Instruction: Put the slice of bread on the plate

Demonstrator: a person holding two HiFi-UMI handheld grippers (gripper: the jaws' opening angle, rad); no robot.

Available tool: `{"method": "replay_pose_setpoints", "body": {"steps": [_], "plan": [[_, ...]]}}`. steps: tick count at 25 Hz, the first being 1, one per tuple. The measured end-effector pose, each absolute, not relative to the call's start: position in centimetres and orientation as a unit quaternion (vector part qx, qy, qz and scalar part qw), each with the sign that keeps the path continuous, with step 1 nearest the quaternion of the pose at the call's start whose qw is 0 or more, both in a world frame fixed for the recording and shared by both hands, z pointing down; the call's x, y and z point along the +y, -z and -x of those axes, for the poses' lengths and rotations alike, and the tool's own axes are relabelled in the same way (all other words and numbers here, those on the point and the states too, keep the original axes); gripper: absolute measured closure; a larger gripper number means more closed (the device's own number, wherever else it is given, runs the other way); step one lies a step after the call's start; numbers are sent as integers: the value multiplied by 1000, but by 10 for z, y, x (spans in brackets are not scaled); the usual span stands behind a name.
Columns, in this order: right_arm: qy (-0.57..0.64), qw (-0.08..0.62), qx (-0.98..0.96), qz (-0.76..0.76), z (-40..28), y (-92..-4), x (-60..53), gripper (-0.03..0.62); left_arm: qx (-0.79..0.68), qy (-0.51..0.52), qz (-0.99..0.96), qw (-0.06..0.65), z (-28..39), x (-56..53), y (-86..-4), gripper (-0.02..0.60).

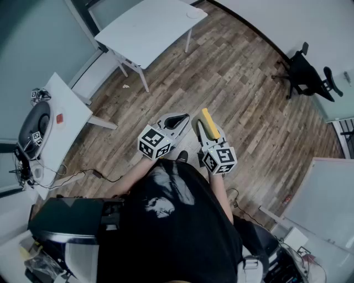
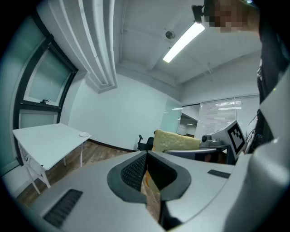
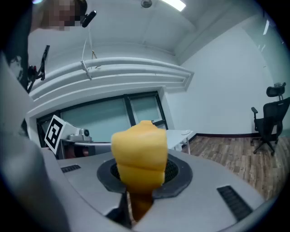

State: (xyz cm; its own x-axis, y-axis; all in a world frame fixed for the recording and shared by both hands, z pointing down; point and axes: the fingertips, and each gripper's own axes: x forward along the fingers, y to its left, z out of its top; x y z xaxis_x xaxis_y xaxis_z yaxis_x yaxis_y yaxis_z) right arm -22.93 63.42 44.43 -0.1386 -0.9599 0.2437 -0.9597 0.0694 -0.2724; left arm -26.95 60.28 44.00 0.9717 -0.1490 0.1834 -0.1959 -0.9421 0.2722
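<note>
Right gripper is clamped on the bread, held in the air above the wood floor. Left gripper has its jaws together, empty. Probably the plate lies on the far table, well apart.

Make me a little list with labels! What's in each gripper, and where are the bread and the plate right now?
right gripper: shut on the slice of bread, which sticks out past its jaws
left gripper: shut, nothing in it
plate: near a corner of the white table, across the room from both grippers
bread on plate: not yet, it is held in the air over the wooden floor
also there: a black office chair
</note>
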Motion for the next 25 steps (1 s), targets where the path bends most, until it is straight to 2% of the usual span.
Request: {"method": "replay_pose_setpoints", "body": {"steps": [10, 16, 25], "plan": [[190, -9, 741, 644, 209, -448, 637, 498, -91, -82, -980, 154, 241, 605, -443, 575], [219, 25, 738, 637, 173, -458, 646, 497, -93, -93, -978, 163, 210, 614, -453, 575], [276, 10, 741, 612, 145, -497, 630, 497, -115, -123, -967, 189, 185, 593, -482, 575]]}}
